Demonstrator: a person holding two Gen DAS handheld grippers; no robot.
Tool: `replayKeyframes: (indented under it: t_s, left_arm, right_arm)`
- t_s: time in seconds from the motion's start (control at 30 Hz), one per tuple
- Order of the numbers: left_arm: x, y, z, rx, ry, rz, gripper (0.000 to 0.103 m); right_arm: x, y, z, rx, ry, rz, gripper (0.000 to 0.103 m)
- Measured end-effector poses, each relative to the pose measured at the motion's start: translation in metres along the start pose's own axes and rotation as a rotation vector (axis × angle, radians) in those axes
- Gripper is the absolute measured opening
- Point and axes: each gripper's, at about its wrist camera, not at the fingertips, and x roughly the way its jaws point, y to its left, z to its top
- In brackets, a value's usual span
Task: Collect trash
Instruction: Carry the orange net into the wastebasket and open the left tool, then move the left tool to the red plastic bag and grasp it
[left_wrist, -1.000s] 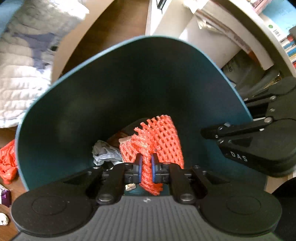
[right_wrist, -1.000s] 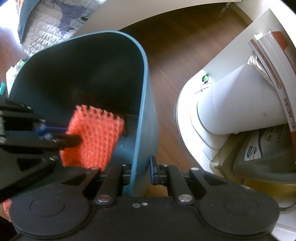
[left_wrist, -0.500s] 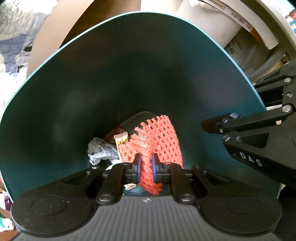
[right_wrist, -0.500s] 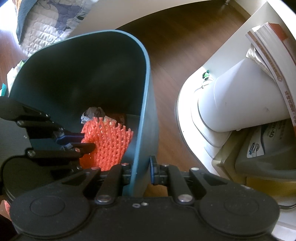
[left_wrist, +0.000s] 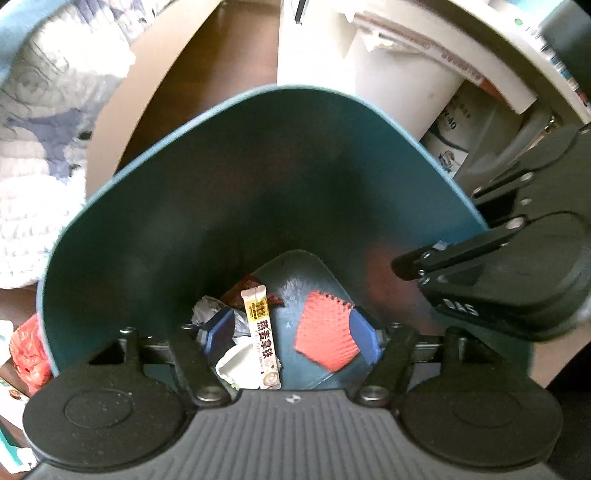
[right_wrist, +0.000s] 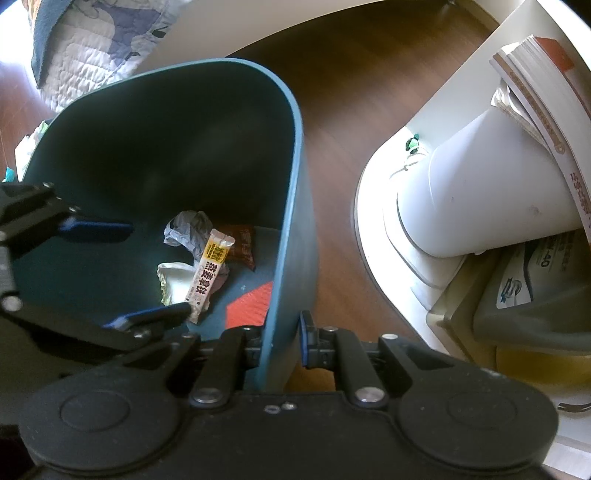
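A teal trash bin (left_wrist: 258, 177) fills the left wrist view and shows in the right wrist view (right_wrist: 291, 184). My left gripper (left_wrist: 291, 334) is open over the bin's mouth and also shows in the right wrist view (right_wrist: 122, 273). The orange foam net (left_wrist: 325, 341) lies on the bin floor, free of the fingers, beside a yellow-white sachet (left_wrist: 262, 328), crumpled grey paper (right_wrist: 190, 230) and a dark wrapper (right_wrist: 240, 247). My right gripper (right_wrist: 282, 341) is shut on the bin's near wall; it shows at the right of the left wrist view (left_wrist: 461, 266).
An orange plastic scrap (left_wrist: 29, 350) lies on the wood floor left of the bin. A quilt (right_wrist: 96, 44) lies behind. A white shelf unit with a white cylinder (right_wrist: 480, 195), books and a jug (right_wrist: 535, 295) stands to the right.
My left gripper has opened and the orange net has dropped from it to the bin floor. The left gripper has pulled back a little. The right gripper still holds the bin wall.
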Motion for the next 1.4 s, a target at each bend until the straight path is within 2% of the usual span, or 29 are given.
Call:
replayKeyframes:
  t_s: [0.13, 0.3, 0.43, 0.6, 0.63, 0.77, 0.93, 1.1, 1.3, 1.4]
  left_arm:
    - [-0.025, 0.006, -0.001, 0.026, -0.050, 0.004, 0.074]
    - [-0.056, 0.024, -0.005, 0.038, -0.118, 0.053, 0.074]
    - [-0.077, 0.048, -0.015, 0.008, -0.156, 0.110, 0.074]
    - [-0.092, 0.101, -0.033, -0.097, -0.162, 0.185, 0.076]
    - [-0.094, 0.112, -0.037, -0.127, -0.160, 0.202, 0.079]
    - [-0.095, 0.173, -0.059, -0.267, -0.159, 0.280, 0.080]
    - [-0.068, 0.253, -0.079, -0.455, -0.099, 0.362, 0.080]
    - [-0.017, 0.317, -0.099, -0.623, -0.024, 0.373, 0.080]
    - [0.046, 0.351, -0.116, -0.697, 0.077, 0.381, 0.080]
    - [0.067, 0.365, -0.118, -0.713, 0.091, 0.400, 0.080]
  right_arm:
    - [0.002, -0.001, -0.001, 0.005, 0.005, -0.001, 0.010]
    - [0.002, 0.001, -0.001, -0.001, 0.011, -0.003, 0.011]
    - [0.001, 0.003, 0.000, -0.016, 0.010, -0.003, 0.011]
    - [0.000, 0.004, 0.002, -0.016, 0.017, 0.025, 0.013]
    - [0.000, 0.004, 0.003, -0.014, 0.021, 0.029, 0.013]
    - [0.001, 0.007, 0.003, -0.022, 0.033, 0.030, 0.013]
    - [0.002, 0.007, 0.003, -0.015, 0.043, 0.020, 0.013]
    - [0.002, 0.009, 0.004, -0.006, 0.050, 0.008, 0.013]
    - [0.001, 0.011, 0.005, 0.025, 0.067, -0.004, 0.012]
    - [0.001, 0.013, 0.004, 0.038, 0.083, -0.011, 0.012]
